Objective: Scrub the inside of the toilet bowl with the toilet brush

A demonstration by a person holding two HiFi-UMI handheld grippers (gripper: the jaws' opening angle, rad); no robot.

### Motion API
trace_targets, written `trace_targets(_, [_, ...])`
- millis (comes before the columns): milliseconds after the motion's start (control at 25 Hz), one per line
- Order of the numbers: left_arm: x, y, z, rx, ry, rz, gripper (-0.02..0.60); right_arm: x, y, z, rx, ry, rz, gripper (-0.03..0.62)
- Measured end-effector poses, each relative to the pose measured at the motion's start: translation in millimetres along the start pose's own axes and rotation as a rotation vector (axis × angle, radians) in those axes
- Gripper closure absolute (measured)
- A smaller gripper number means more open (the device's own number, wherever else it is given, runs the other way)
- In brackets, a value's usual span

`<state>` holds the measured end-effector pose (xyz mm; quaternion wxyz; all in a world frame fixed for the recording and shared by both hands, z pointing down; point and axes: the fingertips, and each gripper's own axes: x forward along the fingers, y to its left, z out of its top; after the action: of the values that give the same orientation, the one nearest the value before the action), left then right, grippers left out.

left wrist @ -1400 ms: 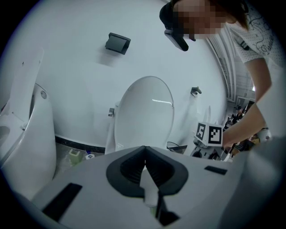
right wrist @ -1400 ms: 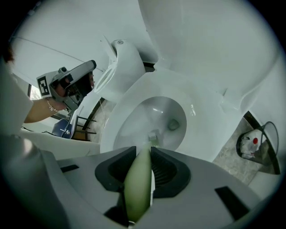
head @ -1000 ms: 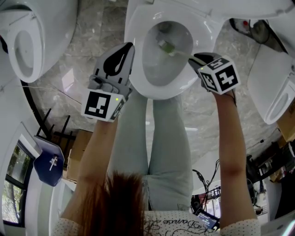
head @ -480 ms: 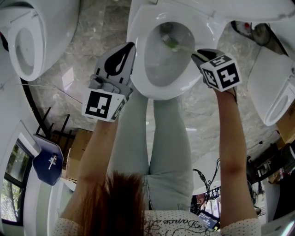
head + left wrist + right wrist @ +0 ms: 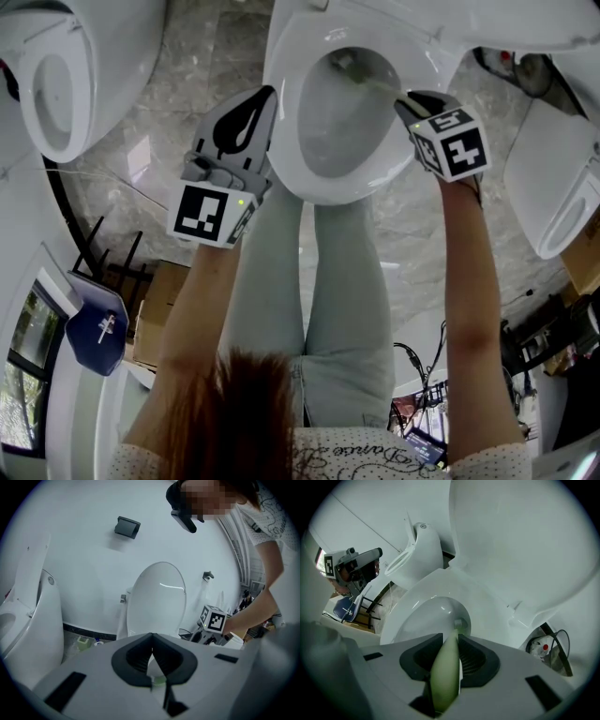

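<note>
Nearest, the left gripper (image 5: pixel 249 111) hangs idle at the bowl's nine o'clock rim, its jaws pressed together on nothing. At three o'clock the right gripper (image 5: pixel 412 101) stays clamped on the pale green handle of the toilet brush (image 5: pixel 349 66). Farther in, the bristle head has slid from the middle of the toilet bowl (image 5: pixel 328 187) toward its twelve o'clock end. The scrubbing stroke seems under way and is now working the far wall.
</note>
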<state>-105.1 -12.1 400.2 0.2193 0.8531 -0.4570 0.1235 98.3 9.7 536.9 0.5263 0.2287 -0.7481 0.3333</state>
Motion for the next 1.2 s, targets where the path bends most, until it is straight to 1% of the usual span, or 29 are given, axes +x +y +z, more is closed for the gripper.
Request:
trace_targets(160, [-0.5, 1.3, 0.4, -0.001, 0.0, 0.004, 0.578, 4.8, -0.9, 0.0, 0.041, -0.014, 0.013, 0.479])
trace_targets(440, [-2.1, 3.6, -3.3, -0.005, 0.002, 0.004, 0.578, 26.5, 19.6, -17.3, 0.168, -0.03, 0.092, 0.477])
trace_targets(560, [-3.0, 5.6, -3.2, -0.004, 0.001, 0.003, 0.578, 25.4, 27.4, -18.8, 0.21, -0.042, 0.11, 0.477])
trace_targets(800, [-1.5, 2.0, 1.8, -0.002, -0.008, 0.0, 0.578, 13.8, 43.8, -38.6, 0.288, -0.031, 0.178, 0.477])
trace_targets(880, [-1.9, -0.5, 4.7, 0.002, -0.011, -0.004, 0.578, 7.9, 48.3, -44.3, 0.3, -0.038, 0.189, 0.477])
trace_targets(1040, [-4.2, -6.4, 10.5, 0.016, -0.017, -0.009, 0.578, -6.4, 49.9, -60.4, 0.344, -0.075, 0.191, 0.477])
trace_targets(1200, [-8.3, -11.0, 17.8, 0.02, -0.024, -0.006, 0.578, -29.6, 50.8, -69.9, 0.406, -0.159, 0.196, 0.477])
